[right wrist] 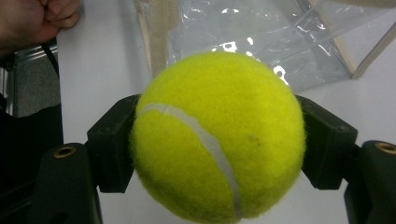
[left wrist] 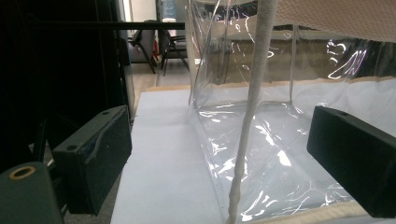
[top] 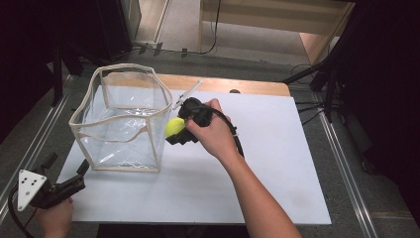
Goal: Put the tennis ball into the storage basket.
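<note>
A yellow-green tennis ball [top: 174, 127] [right wrist: 217, 137] sits clamped between the black jaws of my right gripper [top: 176, 133] [right wrist: 218, 144], held in the air just right of the clear plastic bag's near right corner. The bag [top: 121, 116] [left wrist: 280, 116] is a see-through box with cream fabric edging, standing open-topped on the white board [top: 277, 163]. My left gripper [top: 67, 171] [left wrist: 219, 154] rests at the board's near left corner, jaws spread wide, pointing at the bag's near left corner seam [left wrist: 247, 121] with nothing gripped.
A wooden table edge [top: 233, 85] runs behind the board, with a thin white strip [top: 187, 94] lying by the bag's far right corner. Dark stands and cables [top: 322, 84] sit off the right side. A hand [right wrist: 35, 18] appears at the top left of the right gripper view.
</note>
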Demonstrator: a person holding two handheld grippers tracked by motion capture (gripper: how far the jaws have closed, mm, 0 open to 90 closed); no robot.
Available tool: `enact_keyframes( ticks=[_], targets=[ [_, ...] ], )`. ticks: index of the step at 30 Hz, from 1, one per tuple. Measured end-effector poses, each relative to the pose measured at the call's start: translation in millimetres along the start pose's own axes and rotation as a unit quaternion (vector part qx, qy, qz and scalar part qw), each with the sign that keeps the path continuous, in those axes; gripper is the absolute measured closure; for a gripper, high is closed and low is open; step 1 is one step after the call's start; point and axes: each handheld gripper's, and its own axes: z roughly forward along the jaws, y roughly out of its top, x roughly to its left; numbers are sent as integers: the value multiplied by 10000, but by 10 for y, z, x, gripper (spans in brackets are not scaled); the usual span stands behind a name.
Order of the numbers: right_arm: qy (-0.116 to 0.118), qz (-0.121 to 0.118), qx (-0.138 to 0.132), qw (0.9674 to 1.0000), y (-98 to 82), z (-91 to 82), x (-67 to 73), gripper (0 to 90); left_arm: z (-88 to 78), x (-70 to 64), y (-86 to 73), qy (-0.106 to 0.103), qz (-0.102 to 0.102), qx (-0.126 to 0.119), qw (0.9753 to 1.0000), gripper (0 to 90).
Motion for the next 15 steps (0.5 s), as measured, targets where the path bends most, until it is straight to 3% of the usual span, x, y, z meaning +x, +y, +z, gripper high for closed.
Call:
enact_keyframes(
  ticks=[15],
  targets=[
    [-75, -88, 47, 9999, 204, -206, -18, 239, 2, -4, 1, -4, 21, 25, 10000, 69]
  ],
)
